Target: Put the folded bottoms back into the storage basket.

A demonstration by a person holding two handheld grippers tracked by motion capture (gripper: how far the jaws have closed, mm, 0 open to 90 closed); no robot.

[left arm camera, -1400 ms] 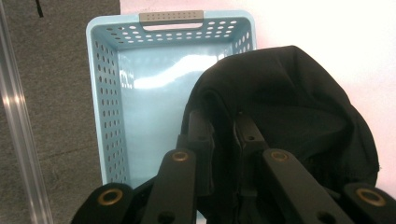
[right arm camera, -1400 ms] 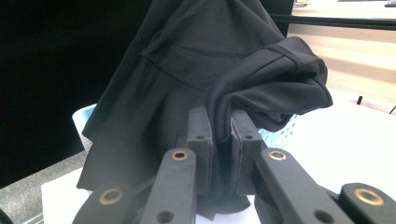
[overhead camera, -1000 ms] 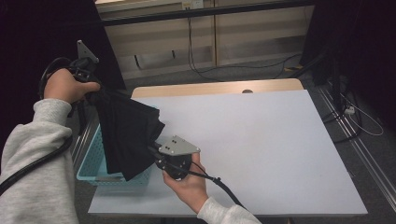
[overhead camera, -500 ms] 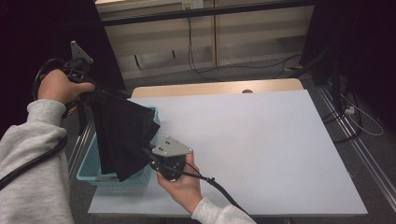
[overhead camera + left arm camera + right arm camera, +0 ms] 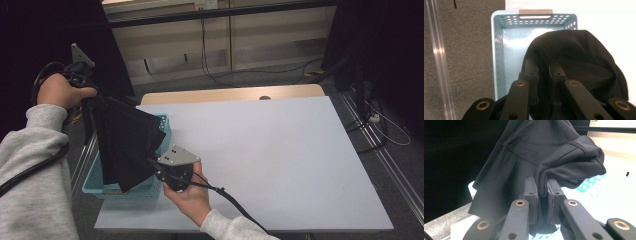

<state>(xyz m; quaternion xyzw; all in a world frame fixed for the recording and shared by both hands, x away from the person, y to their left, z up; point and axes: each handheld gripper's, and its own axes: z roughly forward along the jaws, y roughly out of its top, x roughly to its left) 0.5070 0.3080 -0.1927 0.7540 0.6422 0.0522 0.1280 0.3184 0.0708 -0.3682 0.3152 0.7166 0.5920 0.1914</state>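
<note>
A black garment (image 5: pixel 125 142) hangs over a light blue perforated basket (image 5: pixel 162 126) at the table's left edge. My left gripper (image 5: pixel 92 97) is raised at the upper left and is shut on the garment's top edge; in the left gripper view the cloth (image 5: pixel 579 60) sits pinched between the jaws (image 5: pixel 543 72) above the basket (image 5: pixel 499 50). My right gripper (image 5: pixel 159 167), low by the basket's front, is shut on a lower fold of the garment (image 5: pixel 549 150), with the pads (image 5: pixel 531 187) pressed on the cloth.
The white table top (image 5: pixel 280 160) stretches to the right of the basket. A wooden strip (image 5: pixel 230 94) runs along its far edge. Cables lie on the grey floor (image 5: pixel 380 125) at the right, and a metal rail (image 5: pixel 439 57) runs left of the basket.
Both hands have drifted slightly left with the garment; the cloth hangs a little more over the basket. Both grips are unchanged.
</note>
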